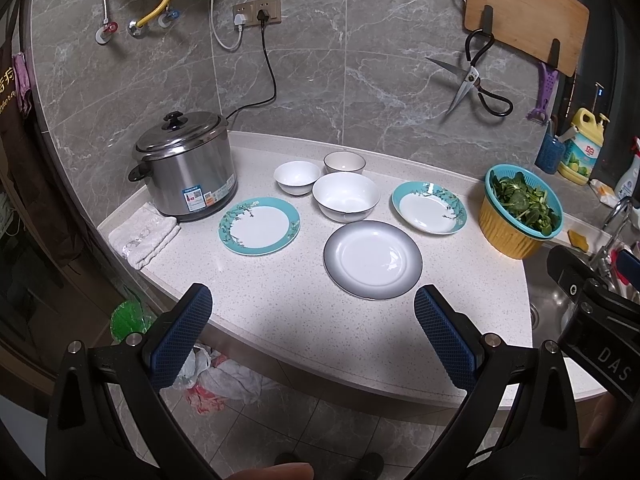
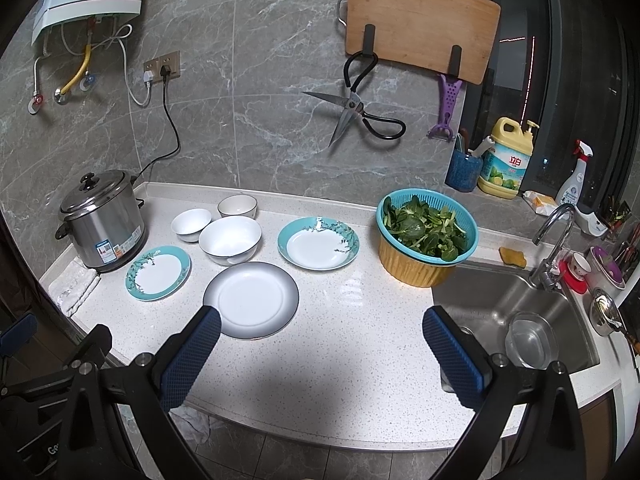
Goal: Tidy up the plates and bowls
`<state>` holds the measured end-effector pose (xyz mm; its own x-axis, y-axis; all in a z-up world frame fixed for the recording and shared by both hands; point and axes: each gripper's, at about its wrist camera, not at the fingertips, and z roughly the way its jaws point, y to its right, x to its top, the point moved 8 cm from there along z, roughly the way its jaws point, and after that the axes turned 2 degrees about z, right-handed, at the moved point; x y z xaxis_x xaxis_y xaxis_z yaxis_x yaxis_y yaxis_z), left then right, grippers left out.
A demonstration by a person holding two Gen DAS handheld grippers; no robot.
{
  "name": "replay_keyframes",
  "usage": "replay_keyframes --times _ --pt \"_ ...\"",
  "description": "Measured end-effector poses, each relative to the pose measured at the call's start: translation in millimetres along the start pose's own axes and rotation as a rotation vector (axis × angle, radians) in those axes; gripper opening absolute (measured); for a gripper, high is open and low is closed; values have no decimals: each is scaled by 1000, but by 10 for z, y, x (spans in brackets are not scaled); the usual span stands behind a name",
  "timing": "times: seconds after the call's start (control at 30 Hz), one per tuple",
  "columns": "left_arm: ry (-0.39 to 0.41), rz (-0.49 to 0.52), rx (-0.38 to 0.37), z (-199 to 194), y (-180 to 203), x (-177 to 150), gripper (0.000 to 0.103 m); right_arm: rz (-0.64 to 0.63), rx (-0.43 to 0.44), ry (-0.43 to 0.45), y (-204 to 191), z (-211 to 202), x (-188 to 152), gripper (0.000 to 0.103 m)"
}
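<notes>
on my feeds, catalogued left to right, all placed against the large white bowl (image 1: 346, 196) standing mid-counter on the speckled counter (image 1: 280, 312):

- folded white cloth (image 1: 144, 234), far left of the bowl at the counter edge
- steel rice cooker (image 1: 186, 168), lid on, left of the bowl, touching the cloth's near corner as far as i can tell
- teal-rimmed flat plate (image 1: 259, 226), front-left of the bowl, just beside the cooker
- small white bowl (image 1: 297, 177), just behind-left of the bowl
- dark-rimmed small bowl (image 1: 345, 163), directly behind the bowl
- grey-rimmed plate (image 1: 373, 264), just in front of the bowl, apart from it
- teal-rimmed deep plate (image 1: 429, 208), right of the bowl, apart from it
- teal colander of greens (image 2: 427, 229), nested in a yellow basin (image 2: 416, 270), further right of the bowl
- steel sink (image 2: 516, 312), far right

my left gripper (image 1: 314, 336): jaws spread wide, holding nothing, hovering over the counter's front edge, in front of the grey-rimmed plate

my right gripper (image 2: 322, 352): jaws likewise released and empty, its left pad (image 2: 192, 356) overlapping the grey-rimmed plate's near rim in view; contact i cannot tell
</notes>
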<state>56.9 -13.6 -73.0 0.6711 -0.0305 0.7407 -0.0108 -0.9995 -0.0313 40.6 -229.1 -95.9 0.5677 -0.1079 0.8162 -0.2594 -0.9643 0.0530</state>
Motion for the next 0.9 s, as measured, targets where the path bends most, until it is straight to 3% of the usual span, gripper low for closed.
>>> replay_keyframes --times 0.8,0.9 --pt "-8 -3 2 10 76 -80 103 -2 1 -5 -18 9 32 103" --pt "-15 -11 8 85 48 -93 103 -3 7 -11 54 103 -98 103"
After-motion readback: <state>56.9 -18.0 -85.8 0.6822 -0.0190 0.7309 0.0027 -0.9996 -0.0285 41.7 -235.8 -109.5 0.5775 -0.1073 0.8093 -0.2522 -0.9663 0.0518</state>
